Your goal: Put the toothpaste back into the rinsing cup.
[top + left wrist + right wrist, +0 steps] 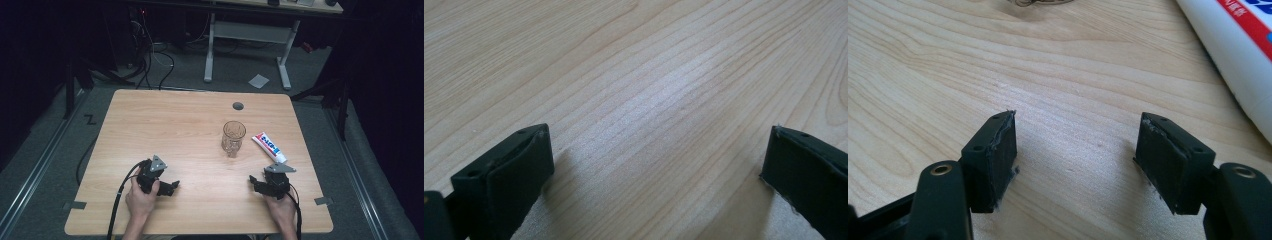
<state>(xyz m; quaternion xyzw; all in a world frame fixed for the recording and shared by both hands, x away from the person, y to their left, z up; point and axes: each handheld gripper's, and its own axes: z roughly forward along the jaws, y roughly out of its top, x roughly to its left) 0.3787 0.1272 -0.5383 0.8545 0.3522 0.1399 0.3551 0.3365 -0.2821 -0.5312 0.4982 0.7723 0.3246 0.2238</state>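
While right tool point(259, 184) gapes empty — toothpaste tube point(268, 146) just beyond, untouched; left tool point(169, 188) wide.

My two black grippers, left gripper point(172, 187) and right gripper point(256, 181), rest on a pale wood-grain counter point(165, 125), near a clear patterned glass point(233, 138) and a white toothpaste tube point(269, 146) with red-and-blue lettering.

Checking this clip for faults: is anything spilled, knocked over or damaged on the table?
Nothing spilled or tipped. The glass stands upright and the toothpaste tube lies flat beside it. Only the right claw has frayed pad edges.
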